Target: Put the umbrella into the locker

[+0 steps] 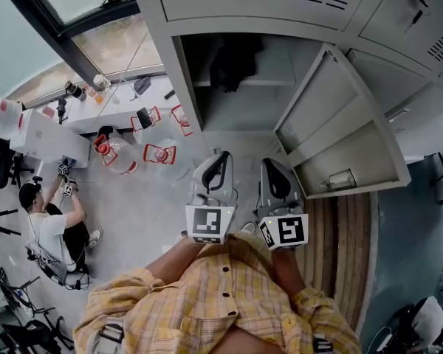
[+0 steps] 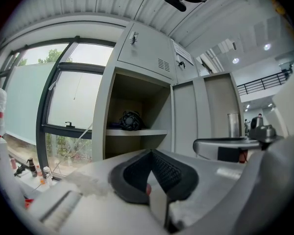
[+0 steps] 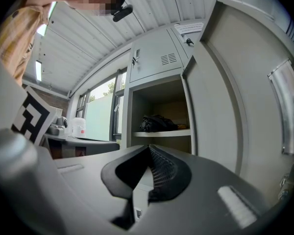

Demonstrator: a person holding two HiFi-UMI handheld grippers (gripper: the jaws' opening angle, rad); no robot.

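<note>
Head view: a person in a plaid shirt [image 1: 229, 293] holds the left gripper [image 1: 213, 169] and right gripper [image 1: 277, 177] side by side before an open locker [image 1: 184, 80], its door [image 1: 340, 124] swung to the right. The black umbrella [image 1: 236, 63] lies on the shelf [image 1: 273, 82] inside. Left gripper view: jaws pressed together, empty, facing that shelf. Right gripper view: jaws likewise pressed together, nothing between.

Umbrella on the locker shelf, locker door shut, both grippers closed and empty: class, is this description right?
Not quite. The locker door is open, swung out to the right, as the head view shows. The rest holds: the umbrella lies on the shelf, and the left gripper and right gripper are closed and empty.
</note>
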